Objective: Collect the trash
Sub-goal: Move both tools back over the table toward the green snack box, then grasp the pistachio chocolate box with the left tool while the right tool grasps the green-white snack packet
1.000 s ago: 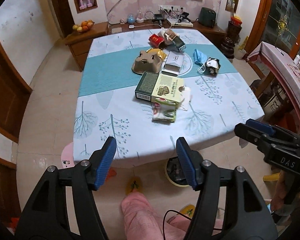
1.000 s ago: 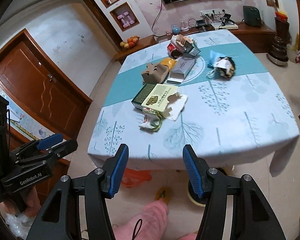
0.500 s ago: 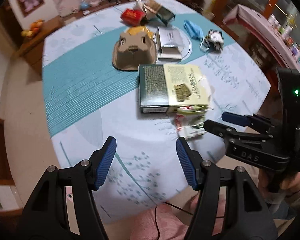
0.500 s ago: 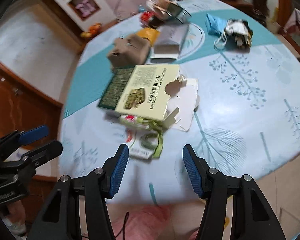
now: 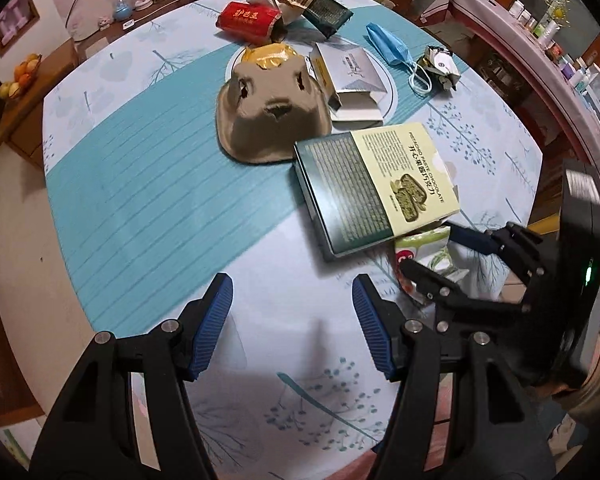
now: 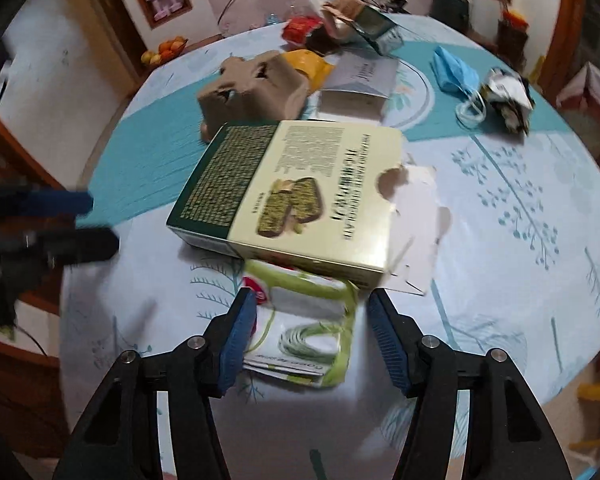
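A green-and-white wrapper (image 6: pixel 304 328) lies on the tablecloth (image 5: pixel 140 200), half tucked under a green and cream chocolate box (image 6: pixel 300 192). My right gripper (image 6: pixel 311 312) straddles the wrapper. Its jaws are closing, the left pad at the wrapper's edge and a small gap at the right pad. In the left wrist view the same gripper (image 5: pixel 440 256) sits over the wrapper (image 5: pixel 424 248) beside the box (image 5: pixel 376 184). My left gripper (image 5: pixel 292 304) hangs open over bare cloth with nothing between its fingers. It appears blurred at the left edge of the right wrist view (image 6: pixel 88 222).
Further back lie a brown pulp tray (image 5: pixel 272 116), a grey-white carton (image 5: pixel 352 76), a blue face mask (image 5: pixel 392 46), a crumpled wrapper (image 5: pixel 440 68), a red packet (image 5: pixel 248 20) and a dark green packet (image 5: pixel 324 12). A fruit bowl (image 5: pixel 20 76) stands on a sideboard at the left.
Both grippers have come down and forward from beyond the table's near edge to over the cloth. The right one now straddles the green-and-white wrapper, its jaws slightly narrower.
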Available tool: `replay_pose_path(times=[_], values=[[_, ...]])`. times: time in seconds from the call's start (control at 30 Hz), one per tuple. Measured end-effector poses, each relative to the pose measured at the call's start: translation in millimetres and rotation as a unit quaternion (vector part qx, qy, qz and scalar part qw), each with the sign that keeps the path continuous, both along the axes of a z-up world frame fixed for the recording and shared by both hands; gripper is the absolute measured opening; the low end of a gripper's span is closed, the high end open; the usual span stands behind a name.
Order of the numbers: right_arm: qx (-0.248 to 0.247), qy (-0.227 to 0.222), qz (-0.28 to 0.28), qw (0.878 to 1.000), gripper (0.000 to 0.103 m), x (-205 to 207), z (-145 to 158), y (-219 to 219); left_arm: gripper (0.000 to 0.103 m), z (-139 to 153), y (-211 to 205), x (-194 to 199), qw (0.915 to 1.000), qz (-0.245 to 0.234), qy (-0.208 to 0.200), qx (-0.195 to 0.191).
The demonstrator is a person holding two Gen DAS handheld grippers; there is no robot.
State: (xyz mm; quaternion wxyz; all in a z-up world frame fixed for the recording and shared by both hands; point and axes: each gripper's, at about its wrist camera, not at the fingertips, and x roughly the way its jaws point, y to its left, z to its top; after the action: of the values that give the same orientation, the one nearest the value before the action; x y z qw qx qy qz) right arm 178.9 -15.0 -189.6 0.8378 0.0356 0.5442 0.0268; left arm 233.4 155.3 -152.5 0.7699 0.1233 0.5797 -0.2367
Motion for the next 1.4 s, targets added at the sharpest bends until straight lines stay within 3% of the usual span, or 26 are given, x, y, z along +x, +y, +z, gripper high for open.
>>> replay_pose_path(times=[0.07,0.17,0.47,0.67,0.8,0.87,0.97,1.2,1.4], values=[[-0.007,-0.003,0.010,1.000,0.032,3.3,-1.2,6.9,0.059,0.8,-1.0,3.2,1.0000,-0.003,0.000,0.000],[0.019,-0.001,0.007,1.000,0.014,4.3,-0.3,5.2,0.059,0.9,-4.4,9.2,0.9999,-0.010,-0.002,-0.001],[0.064,-0.002,-0.024,0.998,0.004,-15.4,22.0,-15.1,0.059,16.4,-20.3,16.4,0.9986,-0.046,-0.024,-0.008],[0.085,-0.009,-0.086,0.993,0.003,-37.6,42.7,-44.5,0.061,24.4,-45.0,24.7,0.9924,-0.114,-0.045,0.013],[0.092,-0.020,-0.143,0.985,0.003,-45.5,52.8,-71.3,0.071,22.4,-72.8,29.5,0.9796,-0.188,-0.060,0.040],[0.092,-0.026,-0.166,0.981,0.003,-47.3,56.1,-81.4,0.085,20.3,-85.8,31.5,0.9727,-0.221,-0.059,0.039],[0.092,-0.033,-0.189,0.977,0.003,-49.2,59.9,-91.1,0.097,13.3,-104.1,35.7,0.9603,-0.274,-0.037,0.037],[0.093,-0.044,-0.222,0.970,0.003,-55.1,60.3,-100.3,0.101,-9.4,-138.9,45.4,0.9281,-0.363,-0.039,0.075],[0.099,-0.044,-0.241,0.965,0.003,-61.6,57.6,-104.7,0.102,-29.1,-149.3,52.3,0.9009,-0.423,-0.009,0.098]])
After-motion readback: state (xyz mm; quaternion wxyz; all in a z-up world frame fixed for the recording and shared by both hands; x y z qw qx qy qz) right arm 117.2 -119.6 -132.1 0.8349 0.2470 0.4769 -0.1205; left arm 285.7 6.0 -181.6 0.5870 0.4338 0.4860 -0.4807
